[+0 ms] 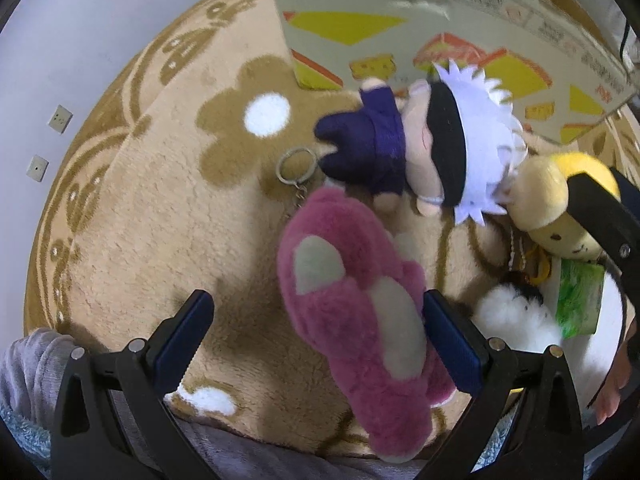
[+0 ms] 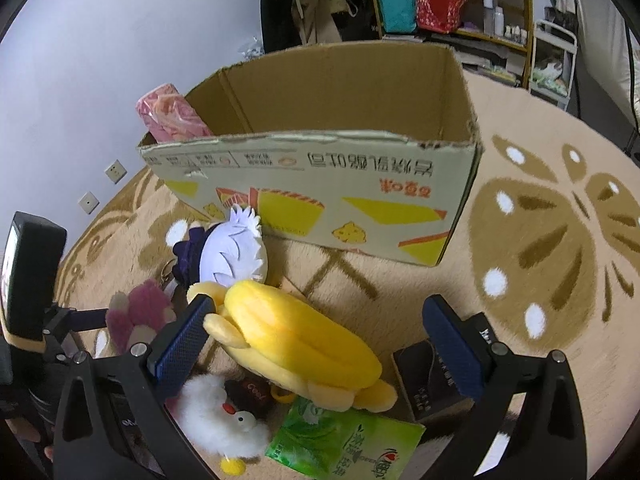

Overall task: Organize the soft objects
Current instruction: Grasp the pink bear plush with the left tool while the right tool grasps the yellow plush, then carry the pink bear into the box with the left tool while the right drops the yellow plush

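A pink plush toy (image 1: 356, 312) with a key ring lies on the beige rug between the fingers of my open left gripper (image 1: 316, 334); its right side touches the right finger. Beyond it lies a white-haired doll in dark blue (image 1: 420, 148), close to the cardboard box (image 1: 400, 32). My right gripper (image 2: 320, 344) is open around a yellow banana plush (image 2: 296, 344), touching neither side. A white chicken plush (image 2: 216, 416) lies under its left finger. The pink plush (image 2: 136, 316), the doll (image 2: 232, 252) and the open box (image 2: 320, 184) also show in the right wrist view.
A pink wrapped roll (image 2: 168, 116) stands in the box's left corner. A green tissue pack (image 2: 344, 440) and a dark small box (image 2: 432, 384) lie near the right gripper. A wall with sockets is at left, shelves (image 2: 452, 0) behind. The patterned rug (image 2: 540, 240) extends right.
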Demonstrator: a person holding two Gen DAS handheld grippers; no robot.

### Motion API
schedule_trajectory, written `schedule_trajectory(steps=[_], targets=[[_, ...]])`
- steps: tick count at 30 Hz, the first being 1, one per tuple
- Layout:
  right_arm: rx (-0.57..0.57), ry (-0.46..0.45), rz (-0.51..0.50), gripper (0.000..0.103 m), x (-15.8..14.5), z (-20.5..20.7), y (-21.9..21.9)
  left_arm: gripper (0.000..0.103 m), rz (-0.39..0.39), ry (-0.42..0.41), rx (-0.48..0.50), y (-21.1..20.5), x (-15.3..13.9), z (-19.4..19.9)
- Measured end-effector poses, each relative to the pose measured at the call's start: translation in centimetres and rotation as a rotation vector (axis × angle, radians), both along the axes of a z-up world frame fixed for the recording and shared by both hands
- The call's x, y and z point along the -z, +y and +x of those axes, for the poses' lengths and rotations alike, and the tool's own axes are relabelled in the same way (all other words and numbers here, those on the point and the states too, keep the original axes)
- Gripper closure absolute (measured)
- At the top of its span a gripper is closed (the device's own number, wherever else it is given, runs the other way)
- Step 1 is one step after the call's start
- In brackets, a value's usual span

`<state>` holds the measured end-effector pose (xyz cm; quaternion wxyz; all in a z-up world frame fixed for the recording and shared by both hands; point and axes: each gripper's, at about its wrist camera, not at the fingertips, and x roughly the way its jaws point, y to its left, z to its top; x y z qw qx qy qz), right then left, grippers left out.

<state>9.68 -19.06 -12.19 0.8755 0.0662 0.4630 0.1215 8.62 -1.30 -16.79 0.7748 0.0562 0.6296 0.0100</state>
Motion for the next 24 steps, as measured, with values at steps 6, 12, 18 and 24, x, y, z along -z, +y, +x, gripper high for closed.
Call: schedule_trajectory(steps=[6,12,18,24], targets=[[-0.035,0.05,0.017,0.001,0.8,0.0,0.5,0.018,-0.016,0.026,0.041,-0.9,0.5,-0.1],[-0.075,0.071,0.021,0.016,1.2,-0.1,1.5,0.043,-0.107,0.051,0.039,-0.9,0.5,-0.3],[-0.093,0.065,0.005,0.026,1.2,-0.4,1.9,0.066,-0.133,0.034,0.069,-1.6,0.1,-1.2],[-0.073,0.031,0.0,0.029,0.5,-0.7,1.6,0.068,-0.112,-0.045,0.044,-1.4,-2.3,-1.7]])
